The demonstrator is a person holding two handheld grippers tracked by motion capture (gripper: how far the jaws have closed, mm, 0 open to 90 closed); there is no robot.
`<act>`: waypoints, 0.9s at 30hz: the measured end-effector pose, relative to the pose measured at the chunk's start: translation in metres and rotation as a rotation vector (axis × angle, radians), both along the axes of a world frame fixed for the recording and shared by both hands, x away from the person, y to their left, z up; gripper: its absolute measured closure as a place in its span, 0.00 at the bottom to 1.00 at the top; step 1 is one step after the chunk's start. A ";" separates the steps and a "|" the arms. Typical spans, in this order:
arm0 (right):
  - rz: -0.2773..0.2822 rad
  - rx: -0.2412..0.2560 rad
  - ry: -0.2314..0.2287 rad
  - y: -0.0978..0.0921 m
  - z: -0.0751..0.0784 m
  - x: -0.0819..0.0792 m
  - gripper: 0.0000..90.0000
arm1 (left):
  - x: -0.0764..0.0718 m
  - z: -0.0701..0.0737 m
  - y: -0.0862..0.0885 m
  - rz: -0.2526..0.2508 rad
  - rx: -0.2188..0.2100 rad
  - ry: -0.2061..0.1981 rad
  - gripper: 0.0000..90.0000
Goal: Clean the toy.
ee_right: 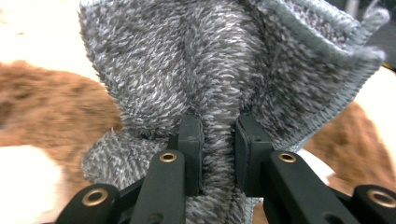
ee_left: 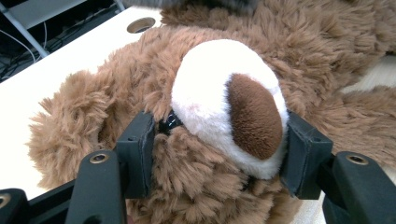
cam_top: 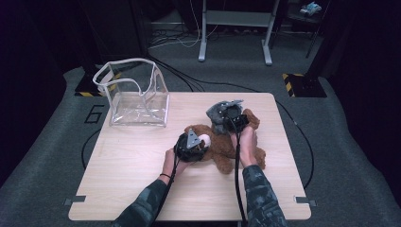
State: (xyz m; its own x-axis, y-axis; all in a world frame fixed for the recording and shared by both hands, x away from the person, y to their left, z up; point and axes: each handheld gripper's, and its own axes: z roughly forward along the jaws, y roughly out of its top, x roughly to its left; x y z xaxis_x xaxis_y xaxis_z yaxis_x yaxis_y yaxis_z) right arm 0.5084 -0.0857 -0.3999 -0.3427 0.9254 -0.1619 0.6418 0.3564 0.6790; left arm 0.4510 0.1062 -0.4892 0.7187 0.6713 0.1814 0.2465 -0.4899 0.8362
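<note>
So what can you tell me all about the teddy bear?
The teddy bear is brown and shaggy, with a white snout and a dark brown nose. One shiny black eye peeks out beside the snout. It lies on the wooden table, near the middle. The left tongs squeeze its snout from both sides. A fuzzy grey cloth lies bunched on its body, pinched by the right tongs. The person's hands rest by it.
</note>
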 end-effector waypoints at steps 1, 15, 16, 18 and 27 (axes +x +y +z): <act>0.000 -0.004 -0.002 -0.003 0.000 0.000 0.83 | 0.000 0.000 0.000 0.000 0.000 -0.002 0.43; 0.138 0.142 -0.035 0.015 0.024 -0.024 0.83 | -0.002 -0.002 0.002 -0.001 -0.014 0.007 0.42; 0.156 0.135 -0.015 0.022 0.021 -0.025 0.83 | -0.002 -0.002 0.002 0.004 -0.019 0.003 0.42; 0.193 0.109 0.005 0.032 0.013 -0.024 0.83 | -0.002 -0.002 0.002 0.004 -0.017 0.003 0.42; 0.155 0.038 0.050 0.034 -0.015 -0.009 0.83 | -0.003 -0.004 0.001 0.007 -0.021 -0.001 0.42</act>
State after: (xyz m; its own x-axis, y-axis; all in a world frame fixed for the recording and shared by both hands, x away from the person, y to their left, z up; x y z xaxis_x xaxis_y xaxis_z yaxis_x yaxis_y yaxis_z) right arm 0.4998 -0.0519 -0.4145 -0.4885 0.8660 -0.1067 0.6146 0.4283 0.6624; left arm 0.4480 0.1075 -0.4928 0.7136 0.6800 0.1683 0.2488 -0.4707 0.8465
